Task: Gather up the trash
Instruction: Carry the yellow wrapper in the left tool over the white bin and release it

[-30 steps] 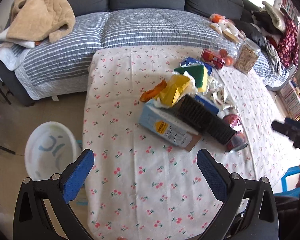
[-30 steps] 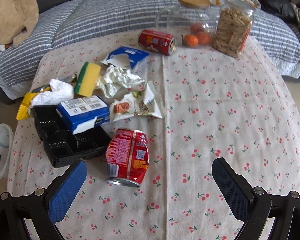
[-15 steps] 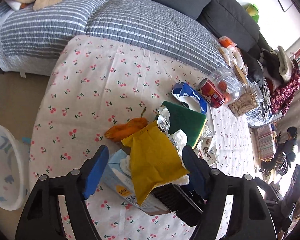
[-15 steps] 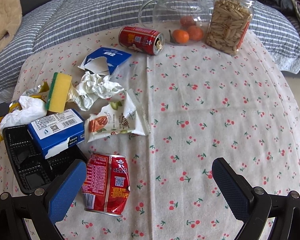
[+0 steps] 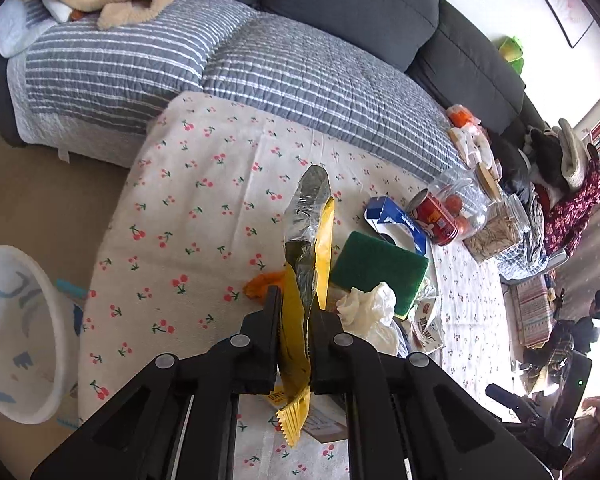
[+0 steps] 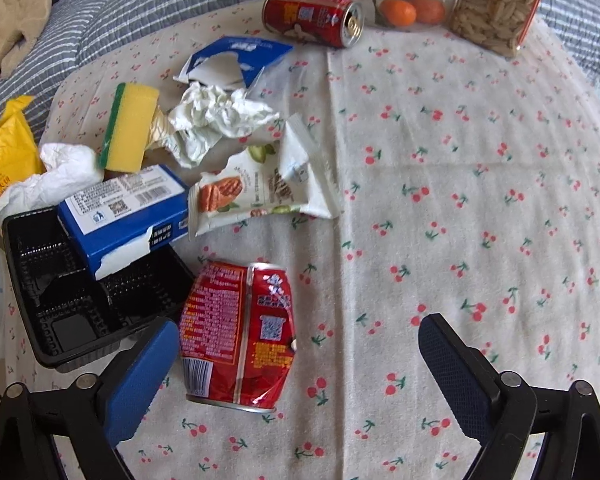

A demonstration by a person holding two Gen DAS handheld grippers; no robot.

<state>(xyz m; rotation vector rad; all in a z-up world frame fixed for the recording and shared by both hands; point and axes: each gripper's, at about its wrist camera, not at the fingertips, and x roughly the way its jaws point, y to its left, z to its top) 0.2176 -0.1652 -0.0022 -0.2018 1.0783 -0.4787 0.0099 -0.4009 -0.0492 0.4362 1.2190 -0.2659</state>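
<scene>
My left gripper (image 5: 294,312) is shut on a yellow snack wrapper (image 5: 306,264), which stands up between the fingers above the cherry-print table (image 5: 204,216). The same wrapper (image 6: 8,148) shows at the left edge of the right wrist view. My right gripper (image 6: 300,344) is open just above the table, and a crushed red can (image 6: 240,336) lies between its fingers, close to the left one. Behind the can sit a black plastic tray (image 6: 72,292), a blue carton (image 6: 128,208), a nut packet (image 6: 256,188), crumpled paper (image 6: 216,116) and a yellow-green sponge (image 6: 130,126).
A white bin (image 5: 16,332) stands on the floor left of the table. At the far side lie a second red can (image 6: 312,18), a torn blue box (image 6: 240,58), a glass jar of oranges (image 6: 404,10) and a jar of seeds (image 6: 496,4). A sofa with a striped cover (image 5: 300,76) is behind.
My left gripper closed on the yellow wrapper and lifted it upright off the pile. My right gripper moved forward and lower, bringing the crushed can between its fingers.
</scene>
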